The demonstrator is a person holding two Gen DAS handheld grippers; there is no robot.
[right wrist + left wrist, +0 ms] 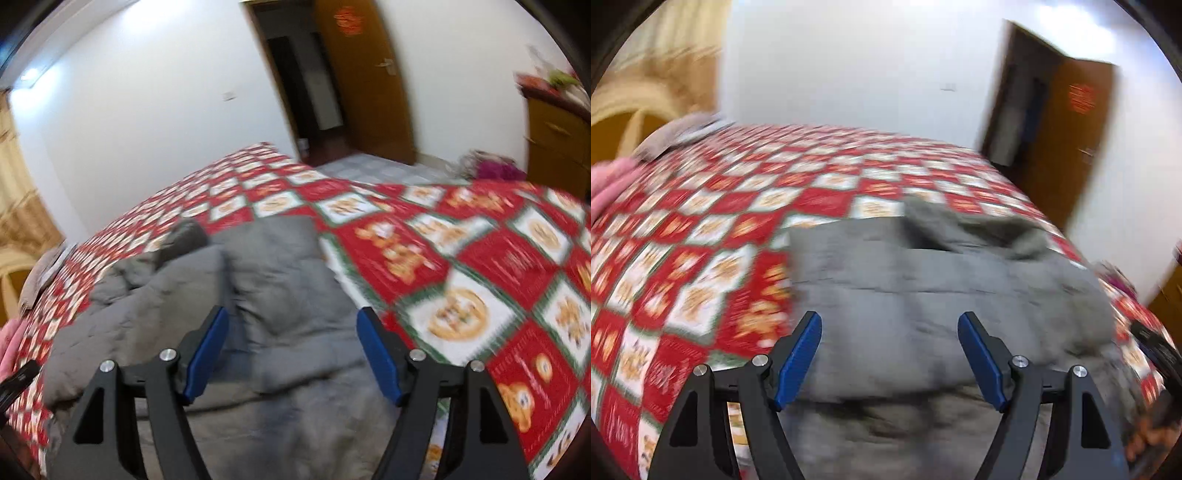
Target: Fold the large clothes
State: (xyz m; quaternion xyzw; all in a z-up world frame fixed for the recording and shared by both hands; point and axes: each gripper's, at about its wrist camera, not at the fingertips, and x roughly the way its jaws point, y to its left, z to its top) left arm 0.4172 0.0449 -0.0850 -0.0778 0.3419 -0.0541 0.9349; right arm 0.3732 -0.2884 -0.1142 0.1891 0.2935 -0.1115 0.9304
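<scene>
A large grey padded jacket (923,288) lies partly folded on a bed with a red and white patterned cover (701,221). My left gripper (890,321) is open and empty, hovering over the jacket's near part. In the right wrist view the same jacket (277,288) lies ahead, its dark collar or hood (184,232) at the far left end. My right gripper (291,317) is open and empty above the jacket's right half. Both views are motion-blurred.
The bed cover (480,258) spreads wide to the right. A brown door (365,81) stands open by the white wall. A wooden cabinet (557,129) stands at right. Folded cloth (683,133) lies at the bed's far left, beside curtains (665,74).
</scene>
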